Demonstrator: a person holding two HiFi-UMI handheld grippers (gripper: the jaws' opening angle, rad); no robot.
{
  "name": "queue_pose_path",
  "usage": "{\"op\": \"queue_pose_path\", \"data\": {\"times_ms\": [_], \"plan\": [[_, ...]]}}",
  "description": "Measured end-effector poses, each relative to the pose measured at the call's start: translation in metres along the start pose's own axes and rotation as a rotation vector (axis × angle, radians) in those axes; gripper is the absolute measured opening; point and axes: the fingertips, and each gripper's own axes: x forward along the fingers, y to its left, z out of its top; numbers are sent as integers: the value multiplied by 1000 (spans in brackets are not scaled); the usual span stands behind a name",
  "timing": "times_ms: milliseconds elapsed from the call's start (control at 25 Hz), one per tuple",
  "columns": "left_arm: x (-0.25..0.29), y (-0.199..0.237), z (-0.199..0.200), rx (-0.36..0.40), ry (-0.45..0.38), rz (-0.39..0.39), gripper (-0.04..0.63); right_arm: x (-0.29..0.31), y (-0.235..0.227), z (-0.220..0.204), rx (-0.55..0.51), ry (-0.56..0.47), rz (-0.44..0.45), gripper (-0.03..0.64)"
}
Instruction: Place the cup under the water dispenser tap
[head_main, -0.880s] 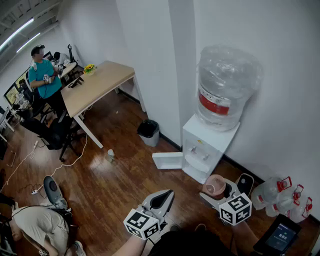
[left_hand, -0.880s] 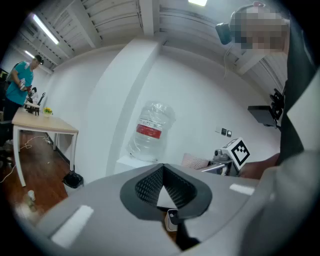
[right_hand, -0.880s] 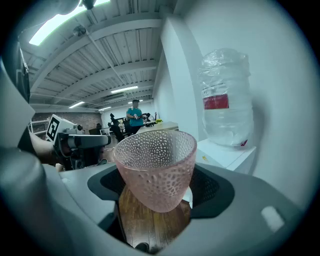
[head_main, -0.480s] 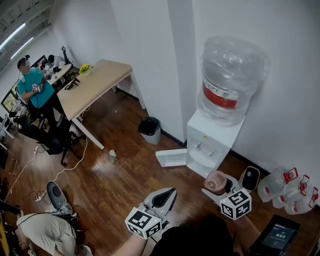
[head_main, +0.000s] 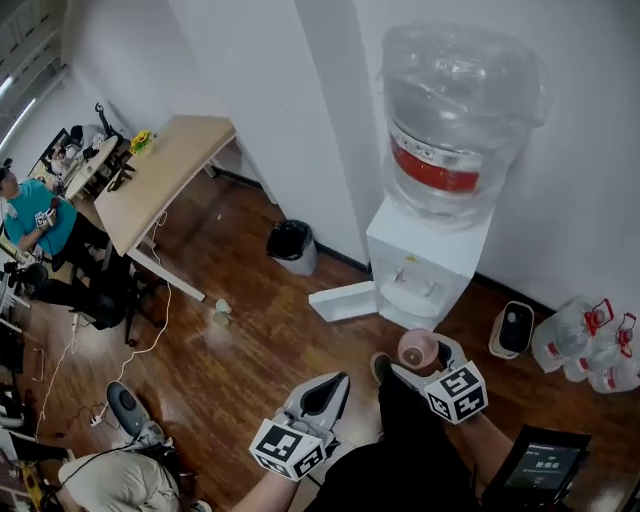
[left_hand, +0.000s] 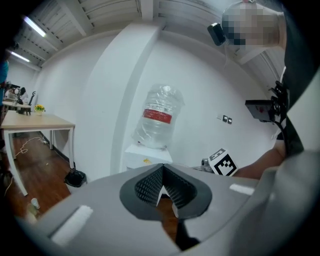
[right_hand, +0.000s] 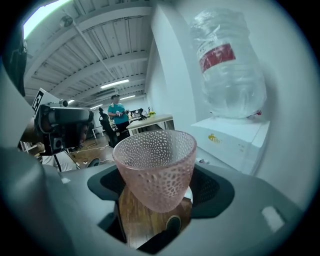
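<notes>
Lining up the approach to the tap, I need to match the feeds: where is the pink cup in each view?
Head view: the pink cup is lower centre-right, held in the right gripper.
Left gripper view: cup not made out; only the right gripper's marker cube shows, right of centre.
Right gripper view: the cup fills the centre, between the jaws.
Shared landmark: the water bottle, seen in all three.

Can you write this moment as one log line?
right tool: shut on pink cup | left tool: shut, empty | cup: not yet under water dispenser tap
</notes>
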Motion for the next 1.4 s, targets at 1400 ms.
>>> {"op": "queue_pose_path", "data": {"times_ms": [1400], "plan": [[180,182,-152,-118,220,82,0,279,-186,-173,97,81,-118,377]]}}
